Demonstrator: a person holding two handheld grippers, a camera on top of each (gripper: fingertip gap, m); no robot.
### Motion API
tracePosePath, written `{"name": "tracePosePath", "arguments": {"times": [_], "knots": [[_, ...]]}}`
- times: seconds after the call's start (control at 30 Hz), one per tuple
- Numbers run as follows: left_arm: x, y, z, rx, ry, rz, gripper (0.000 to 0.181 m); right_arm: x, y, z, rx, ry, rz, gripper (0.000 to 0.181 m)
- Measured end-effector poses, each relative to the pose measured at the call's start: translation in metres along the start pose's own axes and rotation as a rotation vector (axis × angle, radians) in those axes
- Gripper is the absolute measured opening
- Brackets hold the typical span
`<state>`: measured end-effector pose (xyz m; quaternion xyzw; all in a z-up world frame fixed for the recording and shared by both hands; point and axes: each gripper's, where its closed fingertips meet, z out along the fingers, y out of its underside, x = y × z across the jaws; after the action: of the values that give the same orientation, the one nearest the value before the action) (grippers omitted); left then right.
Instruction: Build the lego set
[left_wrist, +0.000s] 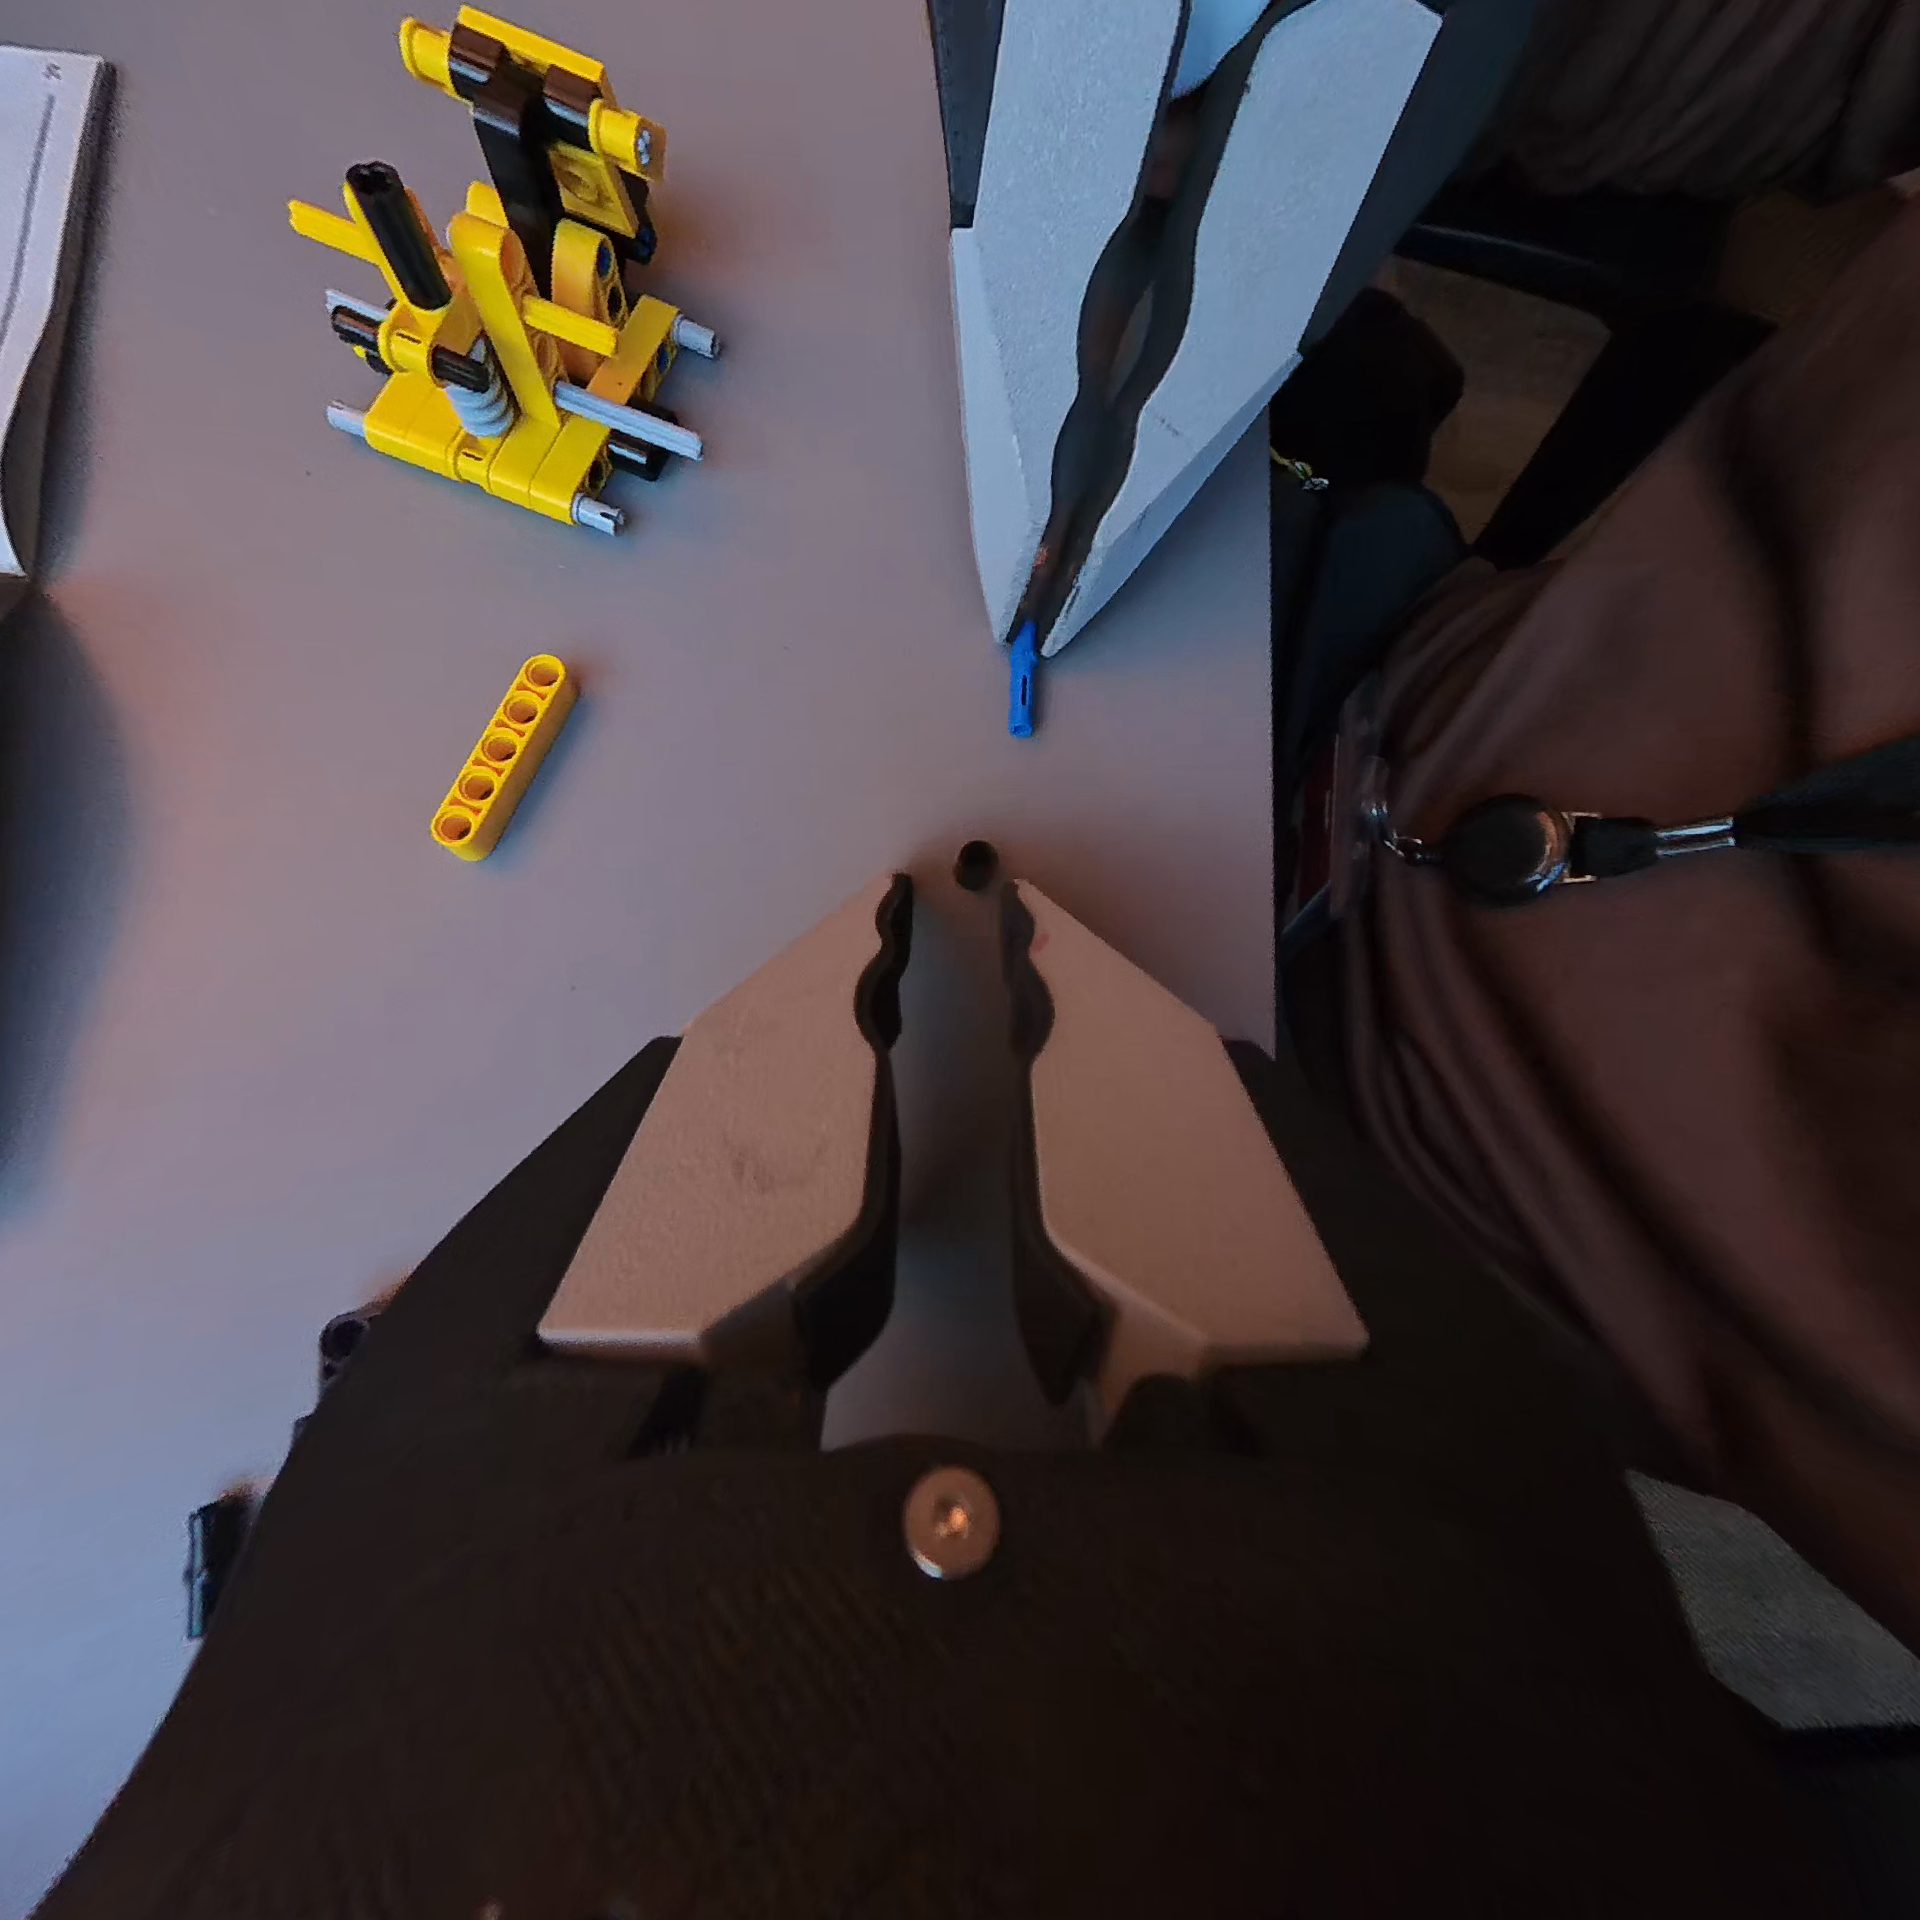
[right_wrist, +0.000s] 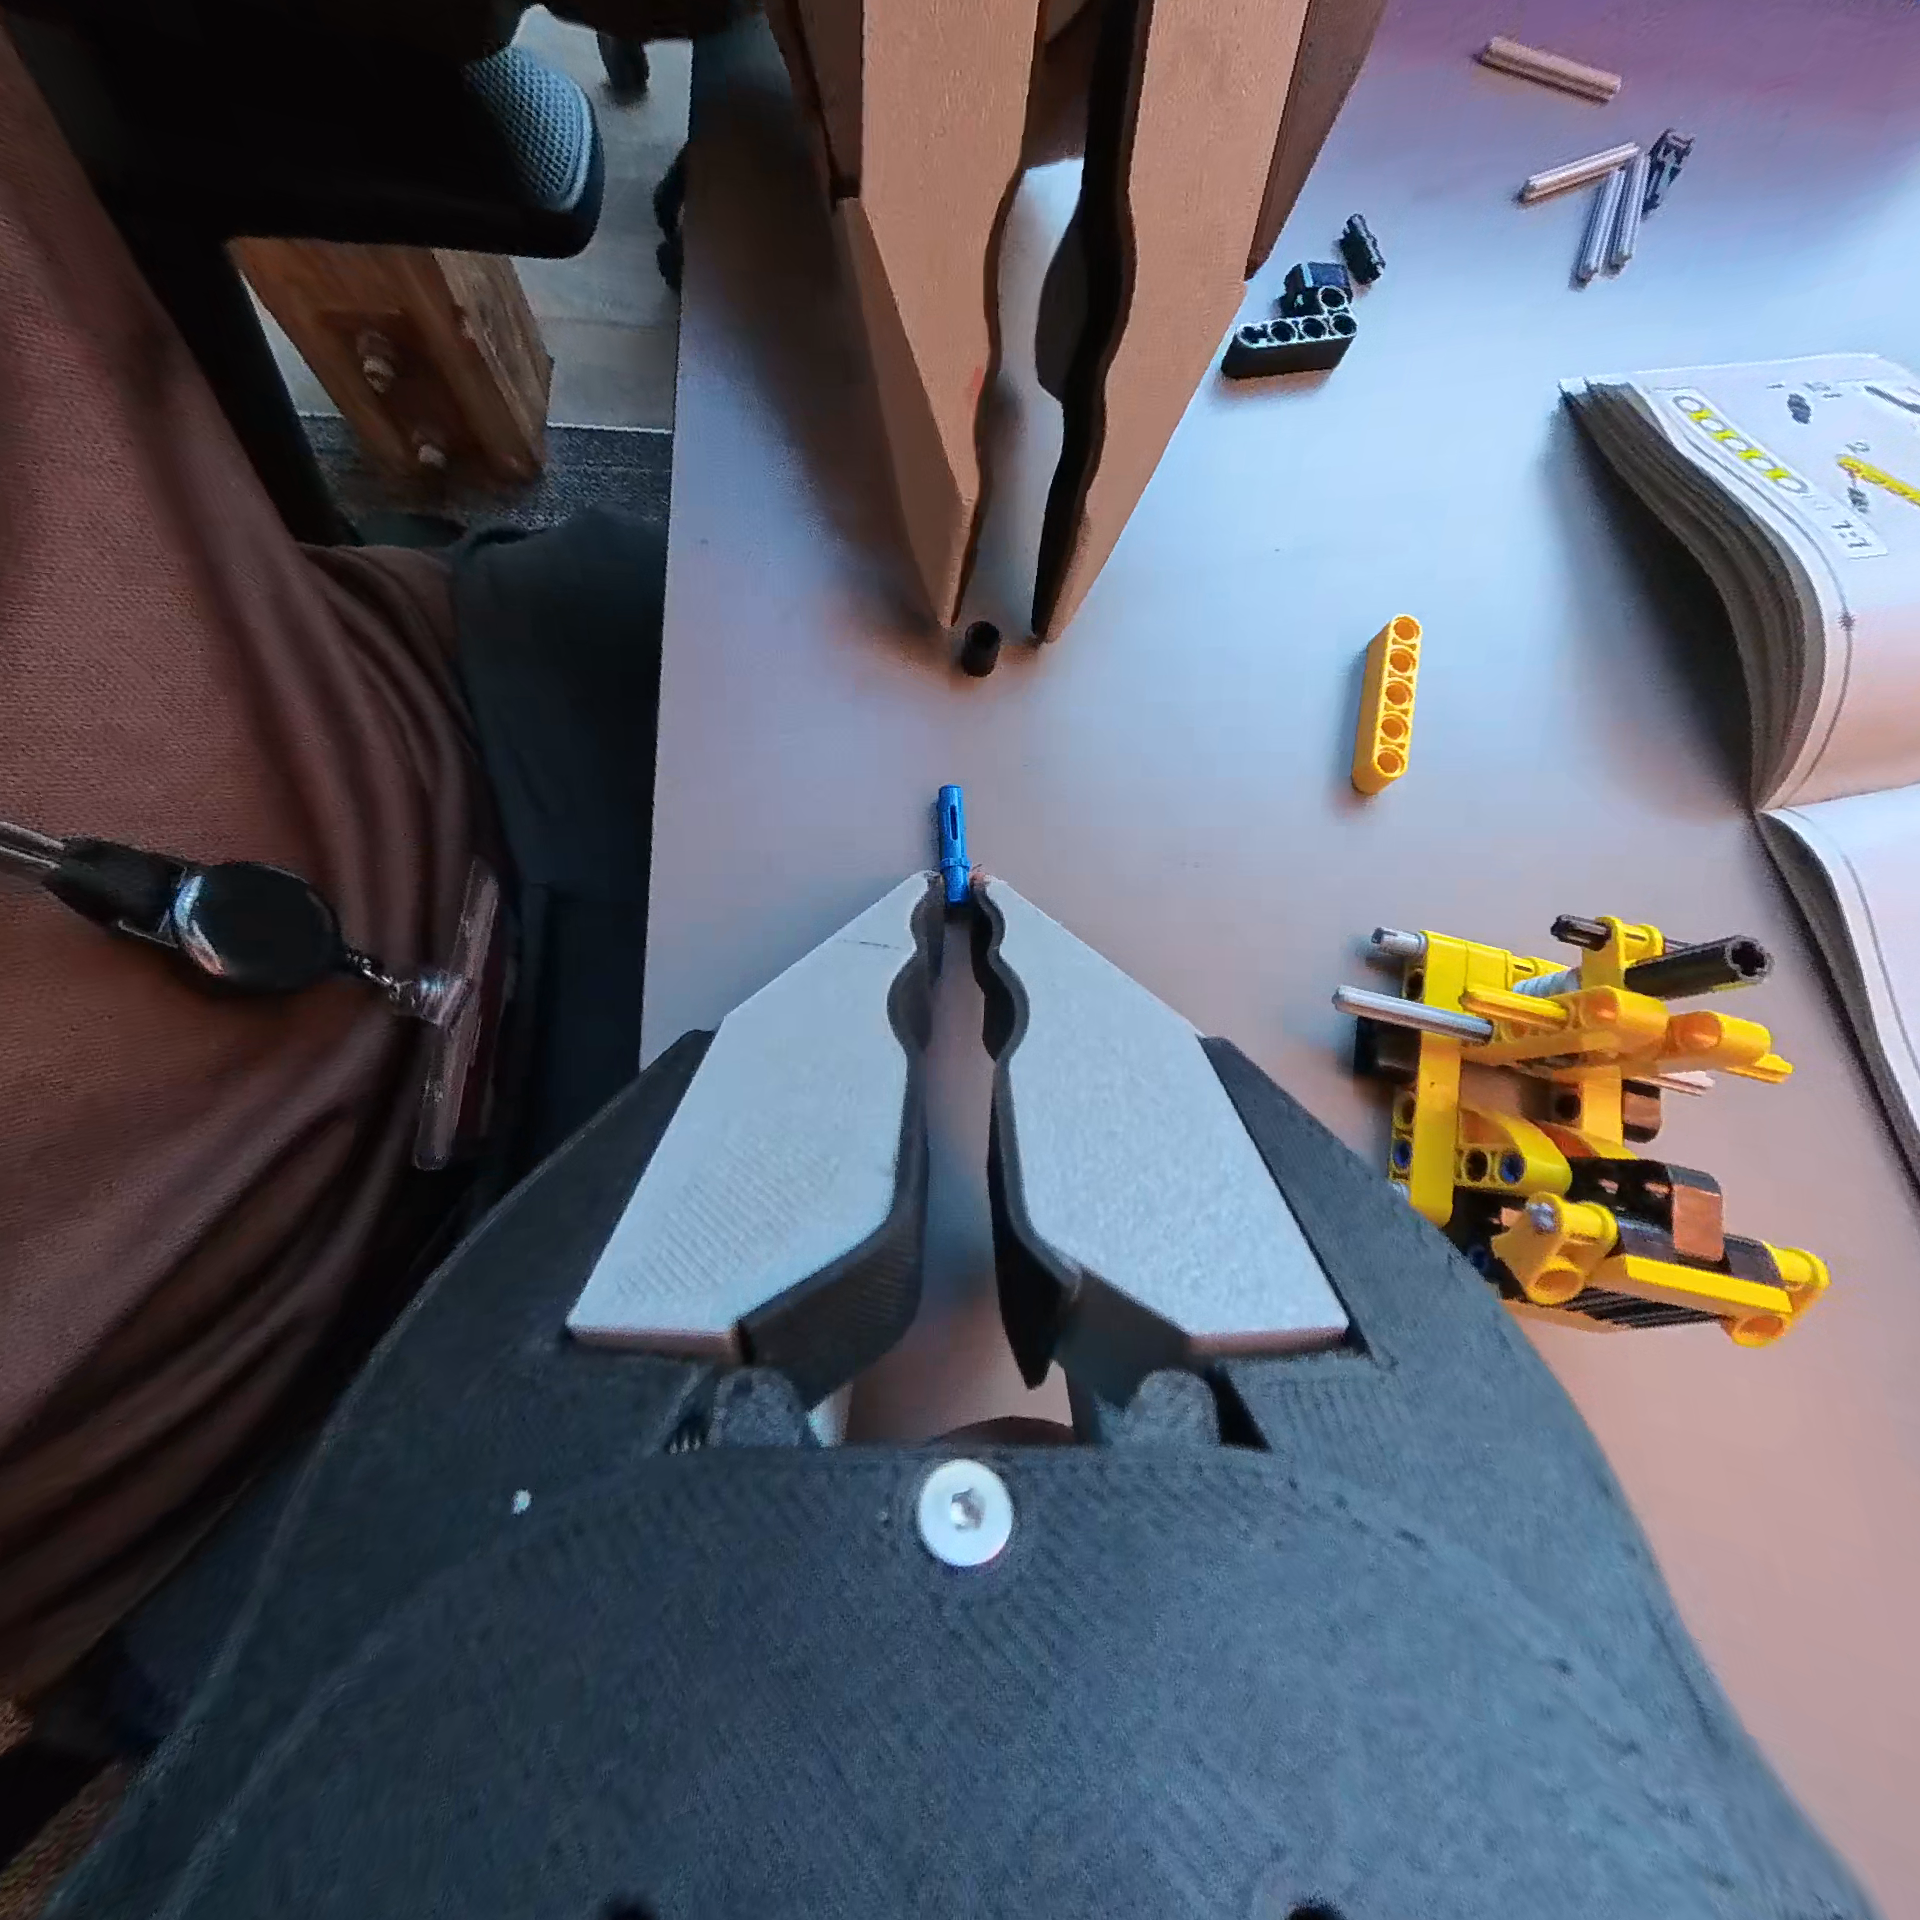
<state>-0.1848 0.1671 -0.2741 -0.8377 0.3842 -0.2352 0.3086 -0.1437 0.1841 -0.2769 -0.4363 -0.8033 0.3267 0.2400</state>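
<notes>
My right gripper (right_wrist: 961, 883) is shut on a blue pin (right_wrist: 951, 831), which sticks forward out of its tips; it also shows in the left wrist view (left_wrist: 1029, 639) with the pin (left_wrist: 1022, 686). My left gripper (left_wrist: 961, 885) is slightly open, facing the right one. A small black bush (left_wrist: 975, 864) sits just at its tips, nearer the right finger, and does not look clamped; it also shows in the right wrist view (right_wrist: 980, 646). The yellow and black model (left_wrist: 499, 312) (right_wrist: 1558, 1122) stands on the grey table (left_wrist: 779, 675). A yellow five-hole beam (left_wrist: 504, 756) (right_wrist: 1387, 704) lies loose.
An open instruction booklet (right_wrist: 1766, 520) lies beyond the beam. Black beams (right_wrist: 1294, 332) and grey axles (right_wrist: 1610, 208) lie at the far side. The table edge (right_wrist: 665, 727) runs close beside both grippers, with a person in a brown shirt (right_wrist: 208, 727) behind it. Across from one pair of fingers to the other is roughly 5 cm.
</notes>
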Motion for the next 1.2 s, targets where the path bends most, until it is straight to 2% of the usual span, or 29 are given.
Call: {"name": "tracePosePath", "arguments": {"times": [0.2, 0.3, 0.5, 0.7, 0.83, 1.03, 1.2], "knots": [[0.003, -0.003, 0.005, 0.021, 0.027, 0.057, 0.01, 0.003, -0.012, 0.001, 0.03, -0.027, 0.0, 0.001], [0.003, -0.003, 0.006, 0.018, 0.034, 0.056, 0.005, 0.007, -0.019, 0.003, -0.017, -0.03, -0.024, 0.001], [0.005, -0.002, 0.004, 0.021, 0.047, 0.063, 0.011, 0.016, -0.025, 0.007, -0.098, -0.052, -0.078, 0.001], [0.003, -0.001, 0.002, 0.024, 0.05, 0.045, 0.009, 0.018, -0.033, 0.006, -0.119, -0.06, -0.099, 0.001], [-0.004, 0.001, -0.002, 0.034, -0.002, 0.053, 0.022, 0.017, -0.035, 0.007, -0.049, -0.056, -0.046, 0.001], [-0.003, -0.023, -0.021, 0.233, -0.035, 0.122, 0.01, 0.015, -0.06, 0.0, 0.23, -0.06, 0.065, 0.001], [0.0, -0.037, -0.035, 0.359, -0.005, 0.141, 0.012, 0.023, -0.056, 0.003, 0.242, -0.03, 0.089, 0.001]]}}
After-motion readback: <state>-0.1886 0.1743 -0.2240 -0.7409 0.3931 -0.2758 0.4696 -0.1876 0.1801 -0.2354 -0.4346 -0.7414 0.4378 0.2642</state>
